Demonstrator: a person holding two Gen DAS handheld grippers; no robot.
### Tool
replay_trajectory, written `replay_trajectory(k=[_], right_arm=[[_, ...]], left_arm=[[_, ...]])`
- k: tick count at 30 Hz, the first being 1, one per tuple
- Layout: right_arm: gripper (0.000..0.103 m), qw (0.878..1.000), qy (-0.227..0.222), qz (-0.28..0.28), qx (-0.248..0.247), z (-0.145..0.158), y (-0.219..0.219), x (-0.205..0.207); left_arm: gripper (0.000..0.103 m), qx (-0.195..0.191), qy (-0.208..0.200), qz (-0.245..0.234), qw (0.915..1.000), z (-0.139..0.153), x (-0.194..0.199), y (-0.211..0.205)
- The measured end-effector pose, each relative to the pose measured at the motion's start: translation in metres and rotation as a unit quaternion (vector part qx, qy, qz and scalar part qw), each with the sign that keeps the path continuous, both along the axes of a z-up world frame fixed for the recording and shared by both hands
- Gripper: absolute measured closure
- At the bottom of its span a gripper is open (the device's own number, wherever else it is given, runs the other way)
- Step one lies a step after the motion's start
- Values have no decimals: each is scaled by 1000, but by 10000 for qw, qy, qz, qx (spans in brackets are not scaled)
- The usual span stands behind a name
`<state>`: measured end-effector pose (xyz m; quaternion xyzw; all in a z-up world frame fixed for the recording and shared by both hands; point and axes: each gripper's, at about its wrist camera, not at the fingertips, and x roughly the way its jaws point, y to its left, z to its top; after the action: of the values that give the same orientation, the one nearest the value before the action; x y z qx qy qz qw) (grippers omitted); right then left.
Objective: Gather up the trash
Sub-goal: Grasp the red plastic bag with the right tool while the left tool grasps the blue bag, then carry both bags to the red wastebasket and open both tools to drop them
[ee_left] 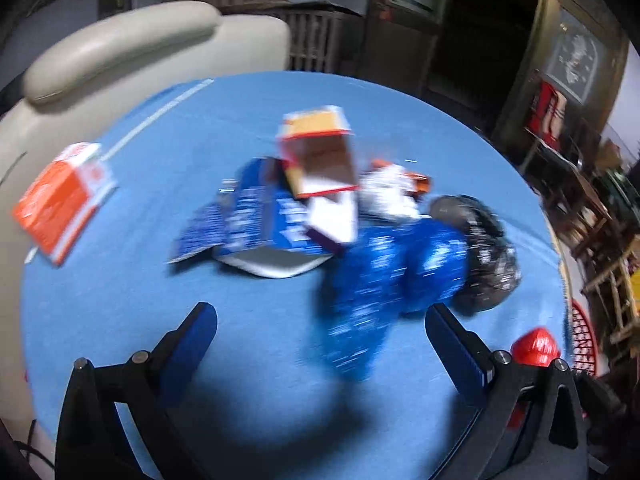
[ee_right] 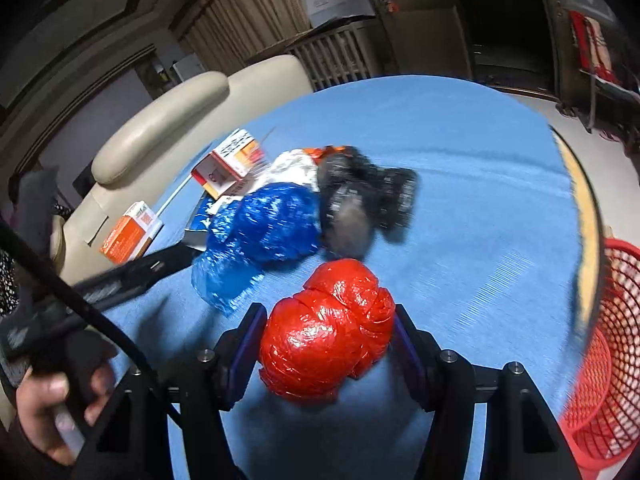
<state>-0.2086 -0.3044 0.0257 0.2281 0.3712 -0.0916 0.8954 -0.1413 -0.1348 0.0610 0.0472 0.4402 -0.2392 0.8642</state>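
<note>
I see a round table (ee_right: 460,152) covered in blue cloth filling the middle of both frames. On it, centre-left in the right wrist view, lie a crumpled blue bag (ee_right: 264,224), a black bag (ee_right: 360,200) touching it, a white wrapper (ee_right: 294,168) behind, an open carton (ee_right: 228,164) and a flattened blue box (ee_left: 256,216). An orange box (ee_right: 128,236) sits at the left edge.

No readable text in either view.
Print marks the orange-and-white box (ee_right: 130,236), the open carton (ee_right: 228,166) and the flattened blue box (ee_left: 256,220) on the blue worktop (ee_right: 460,208), but blur leaves every letter illegible.
</note>
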Motion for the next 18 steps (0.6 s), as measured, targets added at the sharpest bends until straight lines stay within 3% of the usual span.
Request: replay_trajectory(k=[5,10,11,12,18], right_arm=[[38,9998,-78,-155,97,3,-12,-20],[38,9996,-156,-213,134,5,-19,-27],[38,9995,-165,-214,139,5,-19,-28],[38,9995,-168,-218,141,6,-19,-29],[38,9994,-161,-261,141,4,-22,-33]], left_arm=[[0,20,90,-124,9999,-1,10,-38],[1,333,311,-221,9987,-21,24,-67],[7,315,344,-241,9986,-23,25,-68],[29,260,367,-284,9986,-24,25,-69],[42,377,191,-337,9985,-15,12,-63]])
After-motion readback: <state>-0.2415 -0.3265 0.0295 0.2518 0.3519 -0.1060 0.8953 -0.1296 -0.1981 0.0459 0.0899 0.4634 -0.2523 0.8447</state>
